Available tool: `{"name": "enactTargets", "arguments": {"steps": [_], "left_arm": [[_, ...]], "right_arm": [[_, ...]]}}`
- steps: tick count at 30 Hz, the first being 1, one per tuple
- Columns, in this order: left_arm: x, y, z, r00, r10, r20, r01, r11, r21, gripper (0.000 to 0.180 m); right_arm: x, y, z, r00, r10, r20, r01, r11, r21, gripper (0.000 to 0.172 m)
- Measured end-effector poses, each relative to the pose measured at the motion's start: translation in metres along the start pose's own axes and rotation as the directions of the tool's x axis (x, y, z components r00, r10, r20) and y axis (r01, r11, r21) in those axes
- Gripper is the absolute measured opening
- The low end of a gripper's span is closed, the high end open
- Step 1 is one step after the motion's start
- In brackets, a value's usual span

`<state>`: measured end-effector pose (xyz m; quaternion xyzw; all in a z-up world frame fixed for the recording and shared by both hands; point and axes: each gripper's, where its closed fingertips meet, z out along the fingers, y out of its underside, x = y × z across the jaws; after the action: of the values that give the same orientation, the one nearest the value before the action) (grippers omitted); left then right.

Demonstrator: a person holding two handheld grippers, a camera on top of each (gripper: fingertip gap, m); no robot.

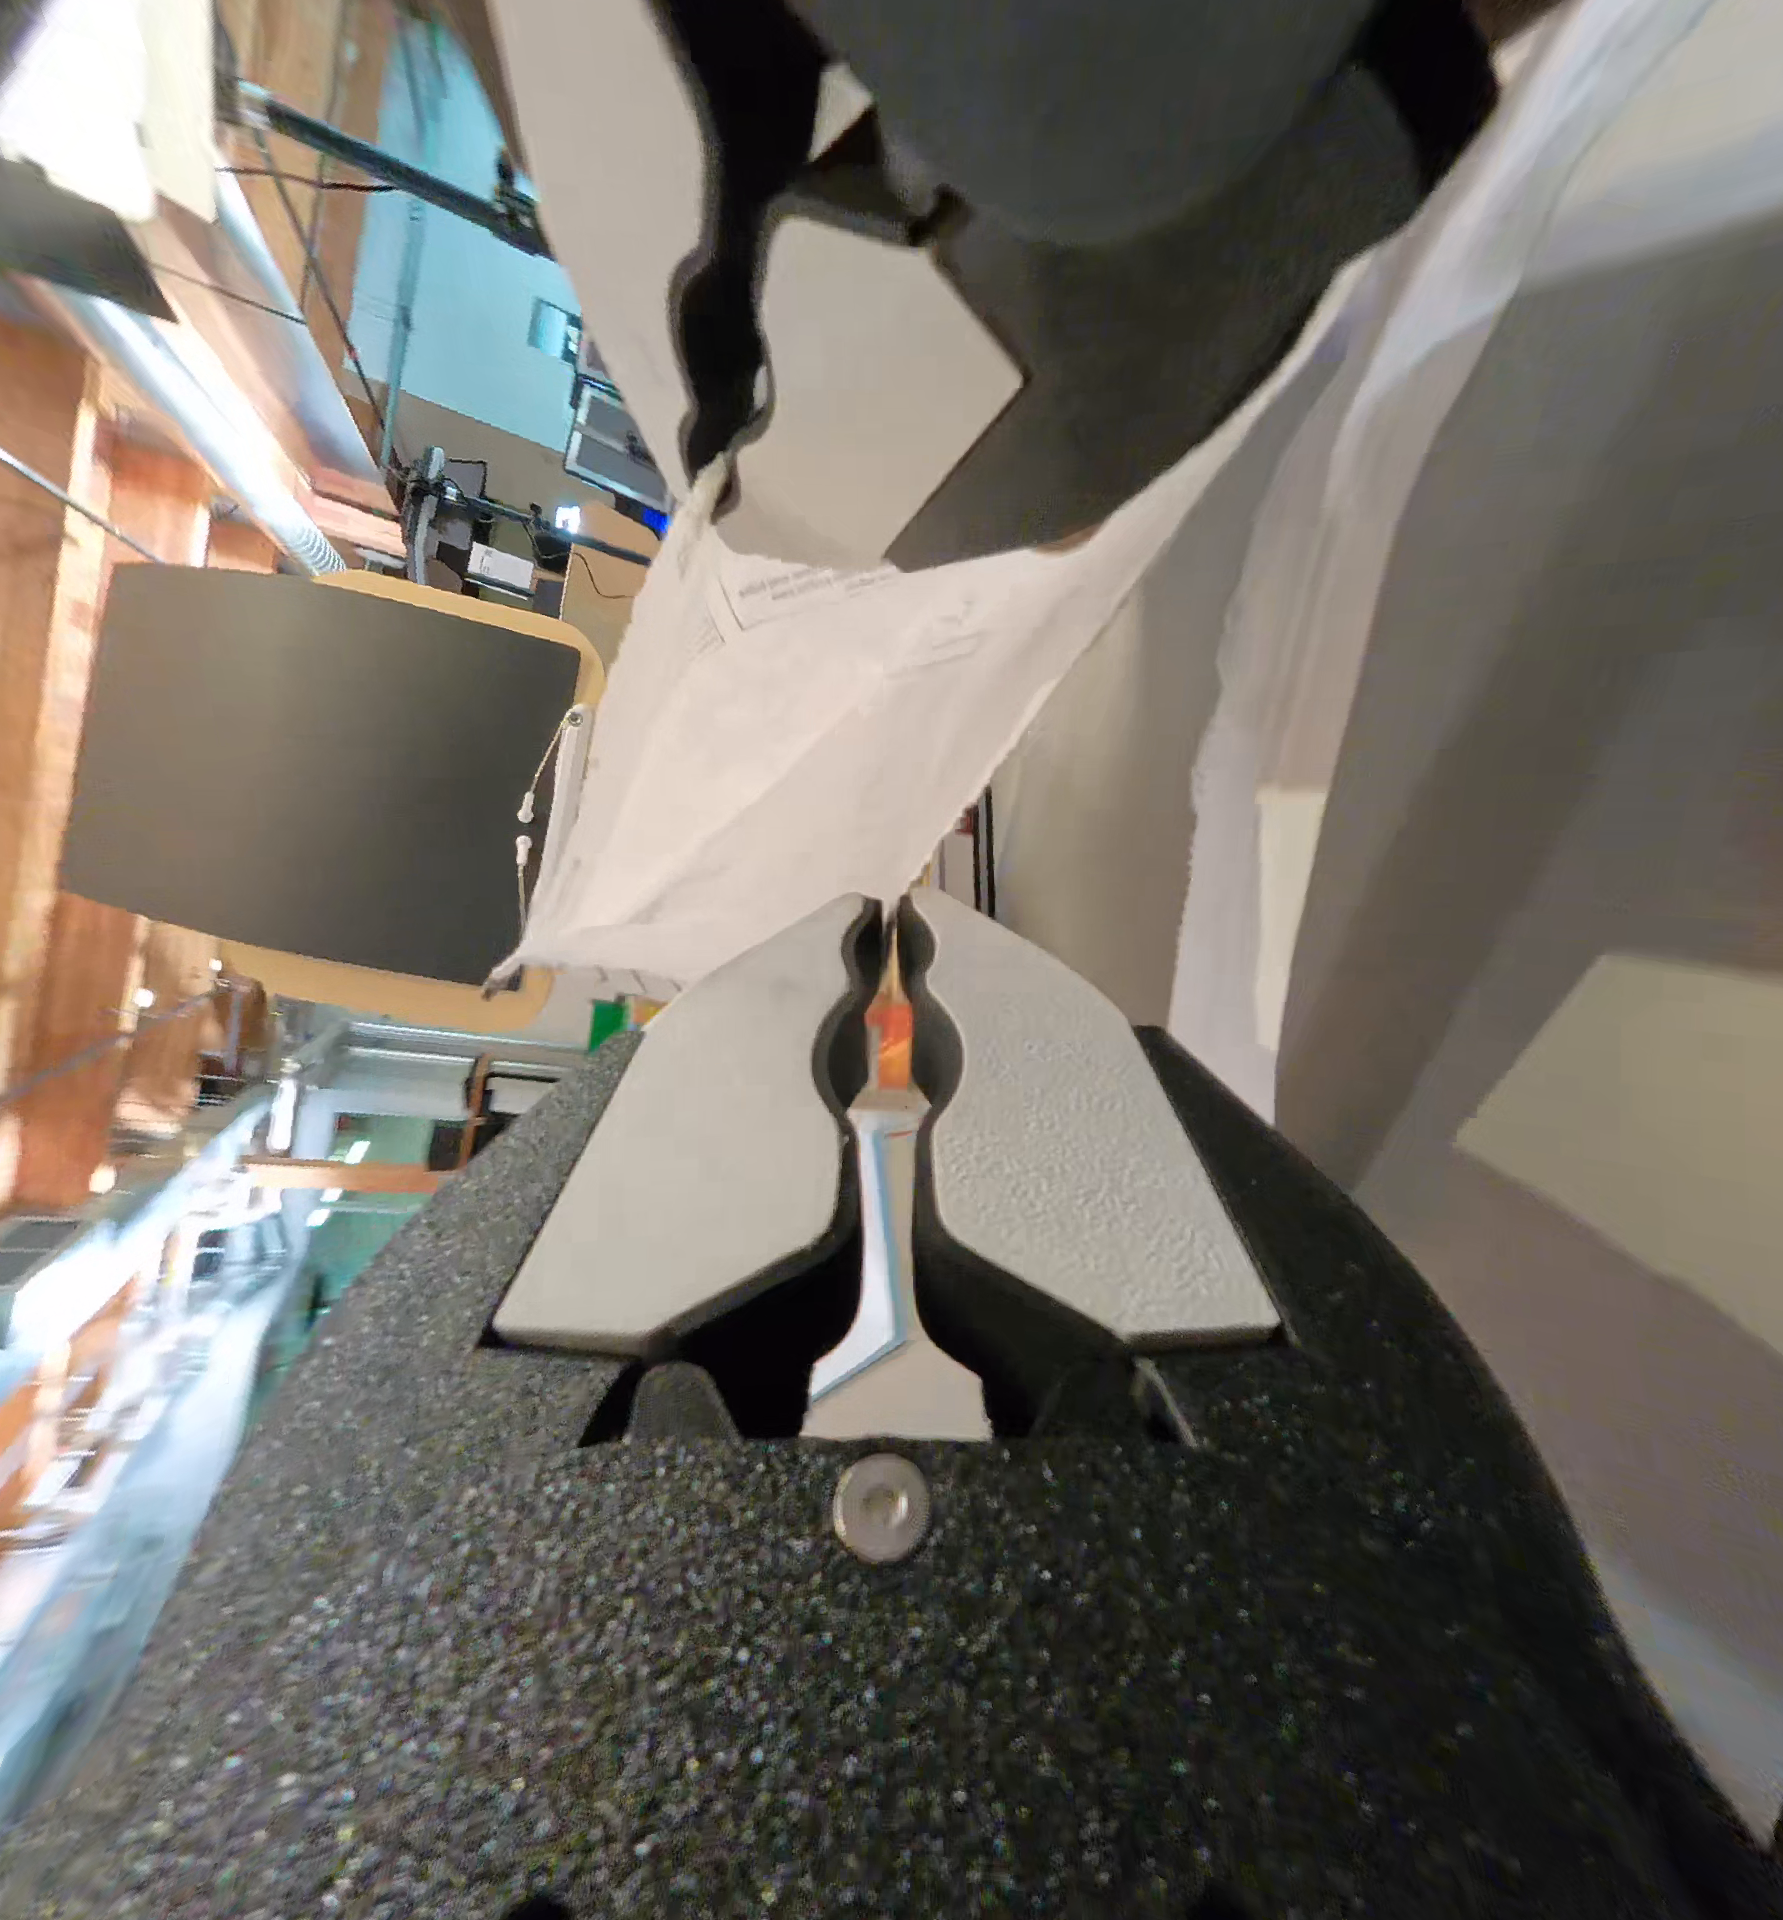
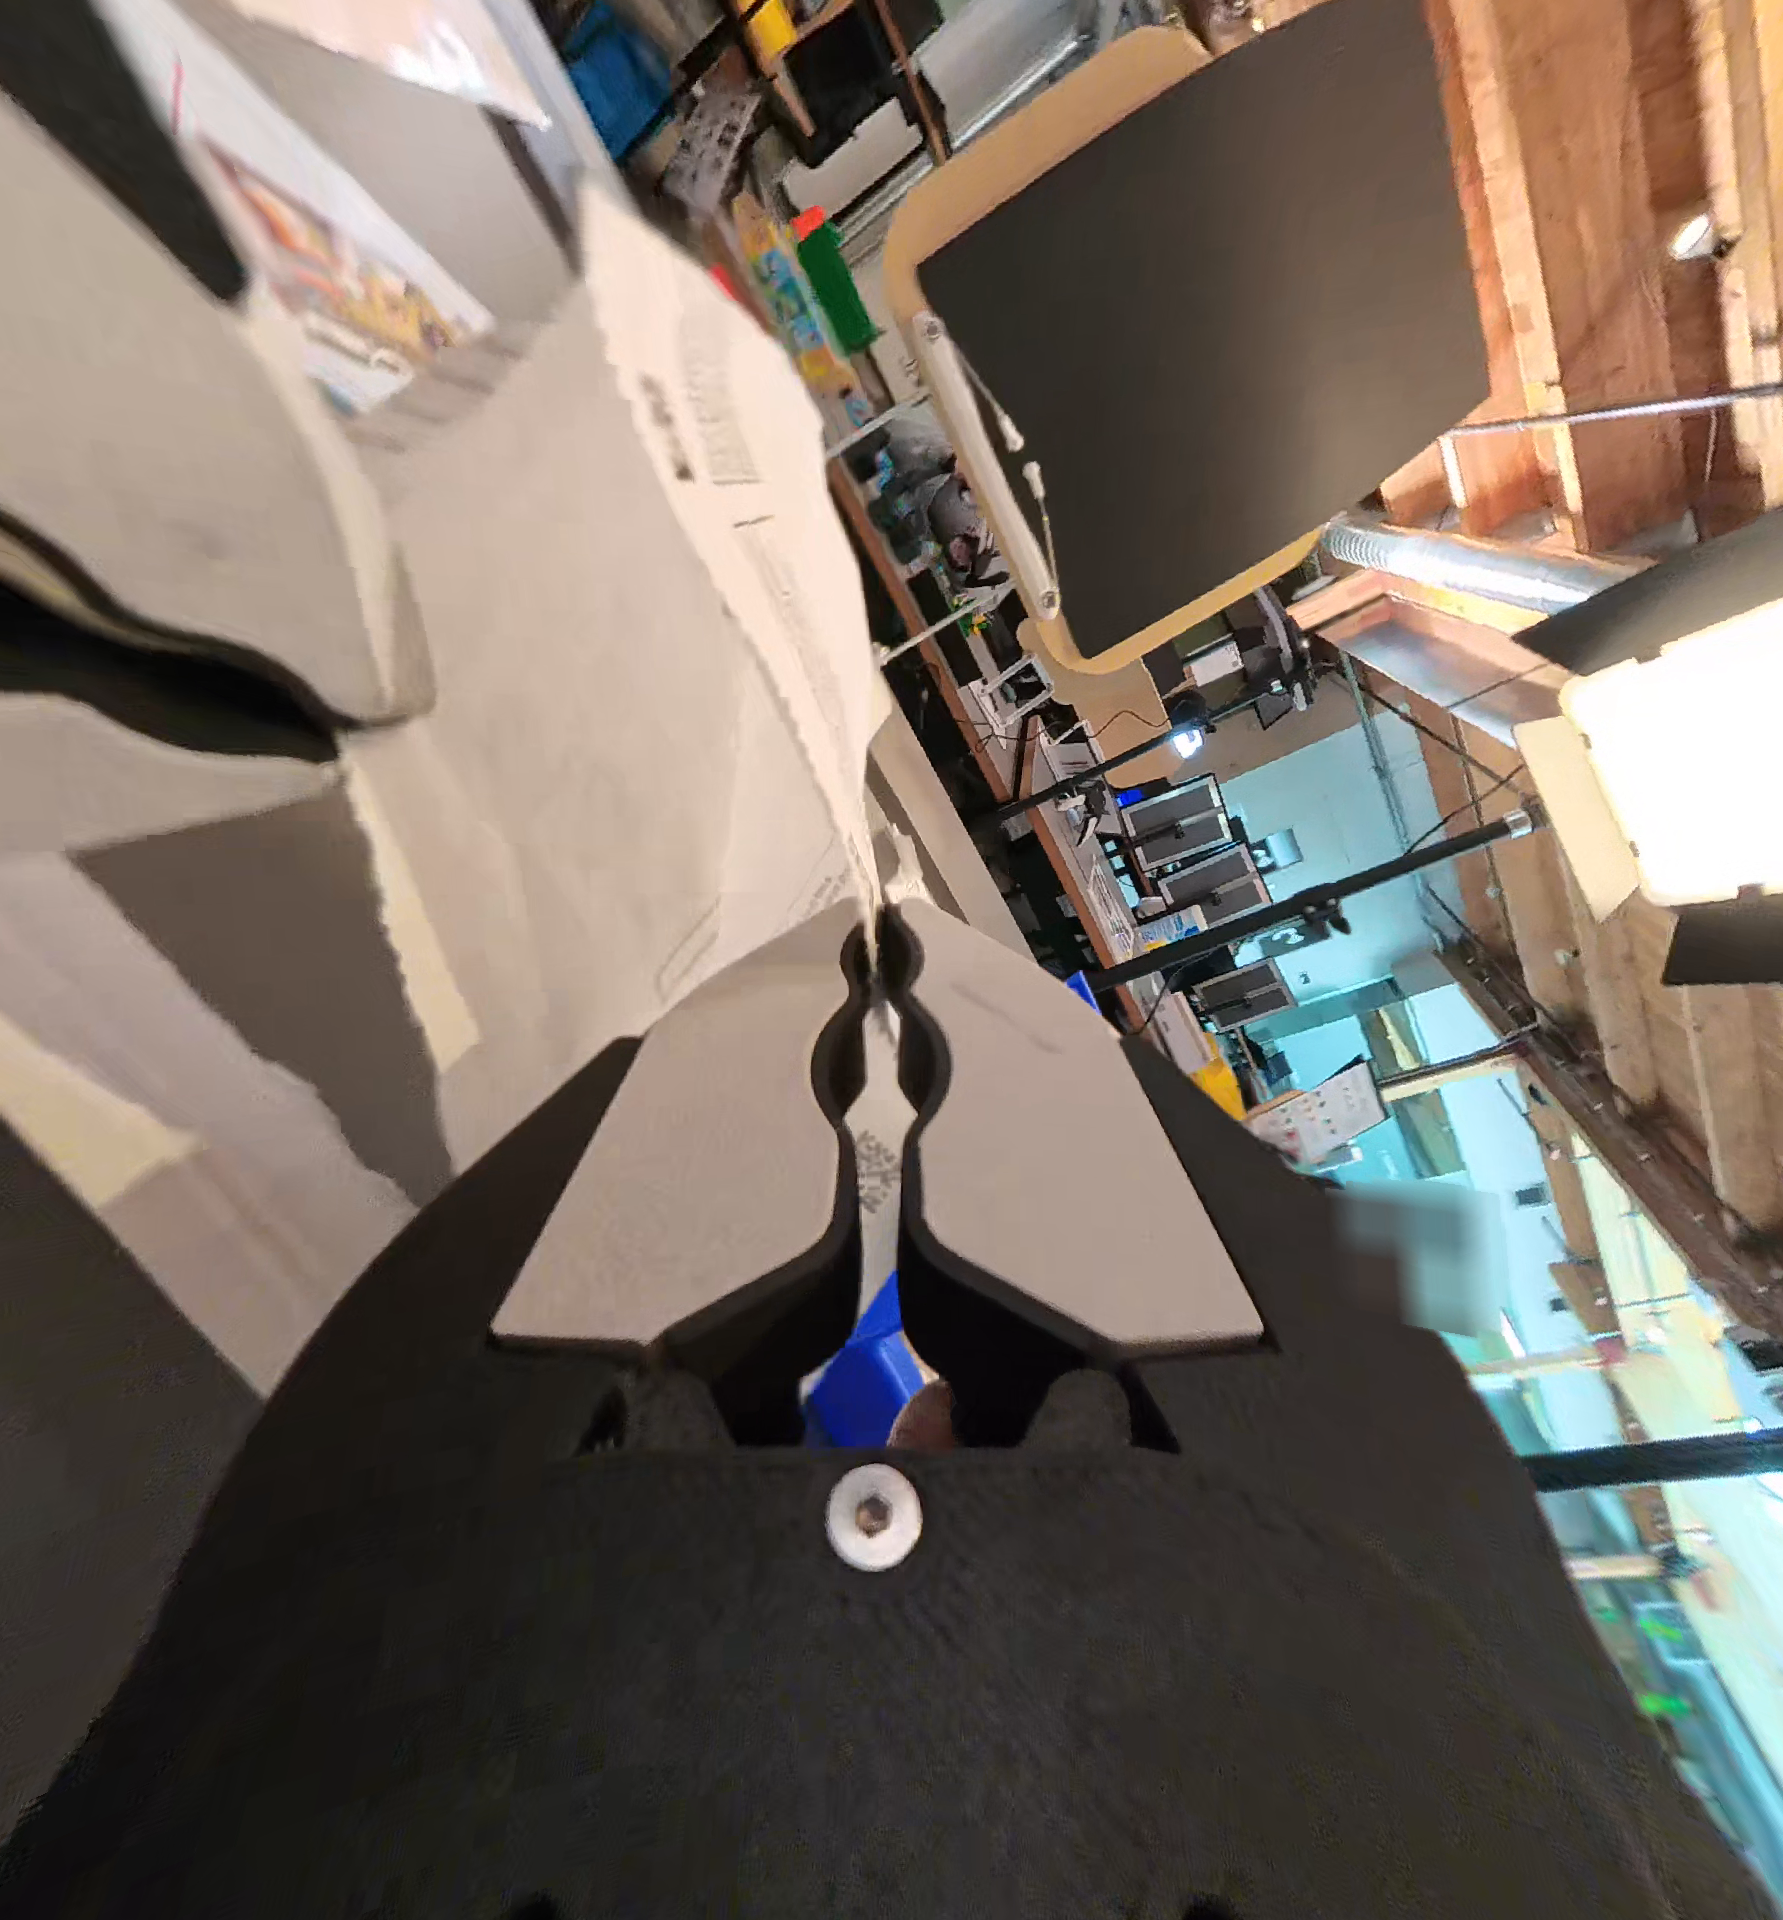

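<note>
Both grippers [image 1: 892,914] [image 2: 882,935] clamp thin crinkled white packet [image 1: 762,748] (flat, printed).

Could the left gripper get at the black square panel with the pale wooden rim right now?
Probably not as things stand. The left gripper is shut on one corner of the white printed sheet, whose far corner the right gripper pinches, and the black square panel hangs apart, well off to the side.

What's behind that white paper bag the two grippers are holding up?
Behind the white paper bag, a black panel with a pale wooden rim and cluttered workshop shelves show. The bag hides whatever lies directly behind it.
</note>
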<state>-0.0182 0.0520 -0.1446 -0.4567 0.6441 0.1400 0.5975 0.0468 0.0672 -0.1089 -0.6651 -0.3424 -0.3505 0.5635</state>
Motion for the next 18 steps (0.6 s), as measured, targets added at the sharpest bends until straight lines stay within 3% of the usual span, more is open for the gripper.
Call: {"name": "enactTargets", "arguments": {"steps": [4,6,8,12,18], "left_arm": [[-0.006,-0.012,-0.006,0.958,-0.285,0.005,0.282,0.951,0.129,0.008],[-0.012,-0.017,-0.012,0.876,-0.482,0.009,0.47,0.858,0.204,0.009],[-0.015,-0.026,-0.023,0.763,-0.646,-0.018,0.621,0.725,0.298,0.008],[-0.02,-0.033,-0.033,0.608,-0.793,-0.038,0.748,0.556,0.363,0.008],[-0.032,-0.034,-0.018,0.343,-0.919,-0.195,0.911,0.274,0.308,0.022]], "right_arm": [[0.011,-0.005,0.003,0.988,0.157,-0.011,-0.156,0.986,0.061,0.0],[0.01,-0.006,0.007,0.965,0.259,0.028,-0.261,0.961,0.088,0.0],[0.009,-0.008,0.01,0.926,0.371,0.075,-0.378,0.917,0.124,0.0],[0.009,-0.003,0.016,0.852,0.513,0.105,-0.524,0.841,0.139,0.0],[0.007,-0.018,0.009,0.749,0.636,0.185,-0.662,0.723,0.198,0.0]]}}
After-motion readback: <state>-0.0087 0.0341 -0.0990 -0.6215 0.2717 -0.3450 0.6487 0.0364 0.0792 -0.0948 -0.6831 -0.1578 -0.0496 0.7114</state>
